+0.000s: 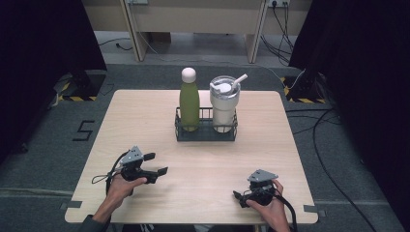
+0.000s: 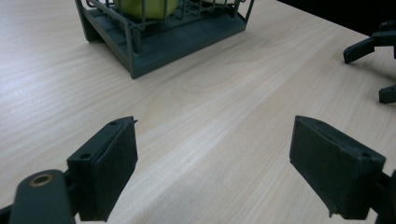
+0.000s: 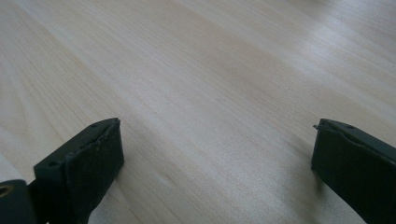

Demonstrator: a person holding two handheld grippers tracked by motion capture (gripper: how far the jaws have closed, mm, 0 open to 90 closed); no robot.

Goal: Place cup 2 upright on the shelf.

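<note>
Grippers, left [image 1: 157, 163] and right [image 1: 237, 197], rested open and empty near the person; tall green metal bottle [image 1: 189, 104] stood far in dark wire basket [image 1: 206, 135]. Approach it level, jaws around its body.

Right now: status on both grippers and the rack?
Left gripper open, empty. Right gripper open, empty. Green bottle and tumbler upright in rack. Path clear.

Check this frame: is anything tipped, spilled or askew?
Nothing stands out. The green bottle and white tumbler stand upright in the wire caddy; only the tumbler's straw leans. Both tongs, left and right, are open and empty.
</note>
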